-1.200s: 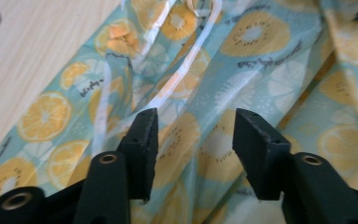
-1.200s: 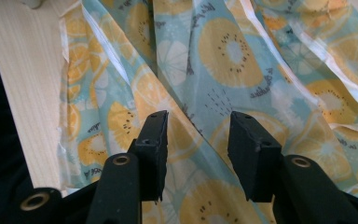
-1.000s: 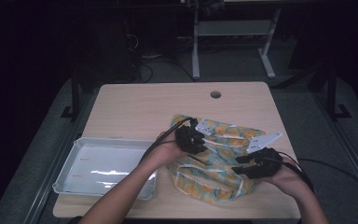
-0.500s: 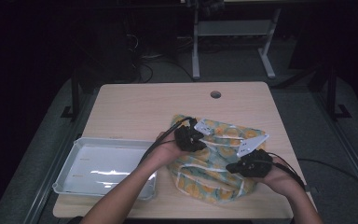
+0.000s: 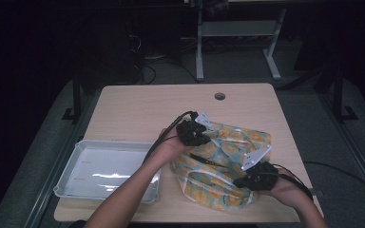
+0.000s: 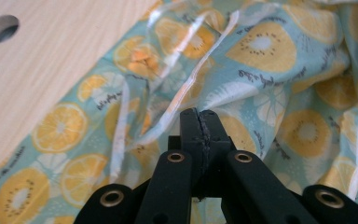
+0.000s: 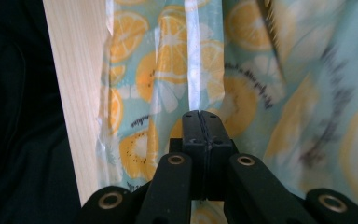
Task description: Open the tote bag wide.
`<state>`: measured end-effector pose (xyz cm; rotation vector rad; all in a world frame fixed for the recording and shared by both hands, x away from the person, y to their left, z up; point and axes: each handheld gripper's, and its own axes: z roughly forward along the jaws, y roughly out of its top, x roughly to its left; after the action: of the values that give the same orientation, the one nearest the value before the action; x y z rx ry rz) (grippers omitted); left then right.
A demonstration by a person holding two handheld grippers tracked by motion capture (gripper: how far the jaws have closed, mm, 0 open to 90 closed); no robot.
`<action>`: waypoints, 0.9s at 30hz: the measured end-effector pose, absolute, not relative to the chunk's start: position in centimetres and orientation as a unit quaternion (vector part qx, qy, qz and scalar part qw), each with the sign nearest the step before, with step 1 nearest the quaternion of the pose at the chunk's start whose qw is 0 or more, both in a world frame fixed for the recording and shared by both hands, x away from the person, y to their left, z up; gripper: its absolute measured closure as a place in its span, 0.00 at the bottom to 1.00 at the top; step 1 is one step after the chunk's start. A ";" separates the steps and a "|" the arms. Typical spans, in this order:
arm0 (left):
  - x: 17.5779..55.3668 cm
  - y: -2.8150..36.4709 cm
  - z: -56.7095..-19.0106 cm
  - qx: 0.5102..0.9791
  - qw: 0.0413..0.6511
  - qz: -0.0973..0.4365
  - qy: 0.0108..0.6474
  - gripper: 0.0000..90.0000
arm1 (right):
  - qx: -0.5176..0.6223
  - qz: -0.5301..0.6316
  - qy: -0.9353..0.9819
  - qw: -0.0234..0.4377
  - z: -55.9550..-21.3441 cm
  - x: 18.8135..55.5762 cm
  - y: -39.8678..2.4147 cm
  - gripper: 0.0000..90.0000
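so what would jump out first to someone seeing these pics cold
The bright fruit-print bag, teal with orange citrus slices, lies crumpled on the near right of the pale wooden table. Both tongs, left and right, are closed on its folds. A shiny white tray sits at the near left, with dark surroundings beyond.

High view overhead, facing forward-down; both gripper views close on fruit-print cloth (image 5: 228, 164).

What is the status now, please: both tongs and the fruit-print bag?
Left tongs shut, over the fruit-print bag. Right tongs shut, at the bag's near edge. Bag crumpled on the table. White tray beside it, apart.
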<state>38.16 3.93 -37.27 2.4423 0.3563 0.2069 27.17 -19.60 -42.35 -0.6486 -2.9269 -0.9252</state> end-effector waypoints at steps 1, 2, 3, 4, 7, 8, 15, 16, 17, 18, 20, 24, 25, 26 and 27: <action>38.3 3.9 -37.2 0.931 0.329 0.081 0.137 1.00 | -0.204 -0.291 -0.935 0.003 -42.5 27.2 -19.6 0.99; 38.5 4.0 -37.1 0.931 0.329 0.084 0.136 1.00 | -0.202 -0.289 -0.936 0.005 -42.7 27.1 -19.6 0.99; 38.7 3.9 -37.0 0.929 0.331 0.083 0.142 1.00 | -0.201 -0.287 -0.937 0.006 -42.9 27.1 -19.6 0.99; 39.0 4.0 -36.9 0.929 0.330 0.084 0.144 1.00 | -0.201 -0.284 -0.938 0.008 -43.0 27.1 -19.5 0.99; 39.5 4.0 -36.7 0.926 0.335 0.086 0.153 1.00 | -0.196 -0.275 -0.941 0.013 -43.6 27.1 -19.4 0.99; 39.7 4.0 -36.5 0.925 0.336 0.088 0.153 1.00 | -0.196 -0.271 -0.942 0.016 -43.7 27.1 -19.4 0.99; 41.5 4.4 -36.8 0.917 0.344 0.093 0.179 1.00 | -0.196 -0.258 -0.946 0.027 -44.3 27.0 -19.4 0.99; 41.8 4.5 -37.0 0.915 0.345 0.092 0.188 1.00 | -0.195 -0.257 -0.946 0.027 -44.4 27.0 -19.4 0.99; 42.0 4.6 -37.1 0.916 0.343 0.090 0.190 1.00 | -0.198 -0.255 -0.946 0.027 -44.4 27.0 -19.5 0.99; 42.2 4.6 -37.3 0.915 0.343 0.088 0.193 1.00 | -0.198 -0.255 -0.946 0.027 -44.4 27.0 -19.5 0.99; 42.4 4.6 -37.7 0.916 0.340 0.083 0.196 1.00 | -0.198 -0.258 -0.945 0.026 -44.3 27.0 -19.6 0.99; 42.4 4.7 -38.4 0.916 0.339 0.079 0.201 0.99 | -0.199 -0.271 -0.942 0.013 -43.8 27.0 -19.9 0.97; 42.3 4.8 -38.5 0.915 0.340 0.079 0.203 0.96 | -0.202 -0.274 -0.940 0.010 -43.6 27.0 -20.0 0.95; 42.2 4.9 -38.5 0.916 0.337 0.080 0.202 0.93 | -0.208 -0.279 -0.937 0.009 -43.3 27.0 -20.0 0.93; 42.1 5.0 -38.4 0.916 0.338 0.079 0.202 0.91 | -0.206 -0.284 -0.937 0.004 -43.1 27.0 -20.1 0.92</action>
<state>42.12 4.97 -38.41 2.3869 0.5252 0.2046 27.01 -20.10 -43.14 -0.6462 -2.9346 -0.8886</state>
